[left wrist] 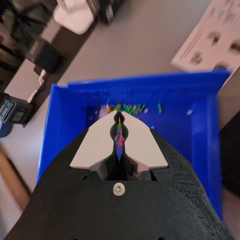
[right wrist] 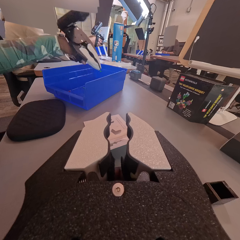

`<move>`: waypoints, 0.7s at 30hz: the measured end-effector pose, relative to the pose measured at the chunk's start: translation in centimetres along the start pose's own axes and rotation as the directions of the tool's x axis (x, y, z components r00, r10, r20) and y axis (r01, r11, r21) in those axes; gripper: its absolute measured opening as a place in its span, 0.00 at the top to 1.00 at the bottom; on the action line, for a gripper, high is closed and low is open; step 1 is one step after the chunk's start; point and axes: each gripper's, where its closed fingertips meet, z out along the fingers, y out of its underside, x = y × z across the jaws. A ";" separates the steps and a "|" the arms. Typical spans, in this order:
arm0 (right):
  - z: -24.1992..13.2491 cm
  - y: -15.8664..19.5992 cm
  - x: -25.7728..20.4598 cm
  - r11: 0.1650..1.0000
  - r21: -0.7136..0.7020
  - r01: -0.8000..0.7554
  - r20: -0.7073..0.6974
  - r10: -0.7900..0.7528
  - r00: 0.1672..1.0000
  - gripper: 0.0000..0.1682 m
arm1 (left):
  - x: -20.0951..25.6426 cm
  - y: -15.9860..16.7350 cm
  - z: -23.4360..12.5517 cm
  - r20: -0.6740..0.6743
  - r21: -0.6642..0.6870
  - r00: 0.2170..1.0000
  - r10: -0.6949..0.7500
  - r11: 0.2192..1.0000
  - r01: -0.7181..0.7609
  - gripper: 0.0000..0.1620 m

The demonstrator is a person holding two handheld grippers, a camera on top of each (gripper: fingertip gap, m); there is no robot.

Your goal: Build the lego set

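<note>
- Grey table (right wrist: 142,103): carries a blue bin (right wrist: 103,90) at far left and a black set box (right wrist: 192,102) at far right.
- Left gripper (left wrist: 119,112): above the bin, tips pinched on a small green piece (right wrist: 100,71); motion blur hides its shape.
- Loose bricks (left wrist: 129,109): on the bin floor, blurred.
- Right gripper (right wrist: 118,114): fingers parted, empty, over a partly hidden paper sheet (right wrist: 118,129).

Two tongs were in view, the left tongs (right wrist: 100,68) and the right tongs (right wrist: 118,116). One blue bin (right wrist: 103,89) stood on the desk (right wrist: 142,116), holding loose lego pieces (left wrist: 131,109) too blurred to count. There was one black pad (right wrist: 36,119), one black set box (right wrist: 200,101), one instruction sheet (right wrist: 116,131) and one small open black box (right wrist: 220,192) at the right edge.
</note>
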 end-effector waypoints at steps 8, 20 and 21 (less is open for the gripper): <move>-0.2 -0.9 -0.6 0.998 0.050 -0.037 0.039 0.035 0.999 0.87 | 6.2 -11.9 -4.5 -0.250 0.663 0.946 -0.206 0.676 0.322 0.99; -1.0 -4.5 -3.8 0.941 0.233 -0.246 0.289 0.175 0.941 0.92 | 18.0 -17.5 -3.9 -0.692 0.605 0.720 -0.045 0.507 0.614 0.99; -0.9 -4.8 -4.5 0.924 0.237 -0.300 0.349 0.207 0.914 0.92 | 19.0 -17.5 -3.7 -0.714 0.584 0.699 -0.025 0.530 0.615 0.99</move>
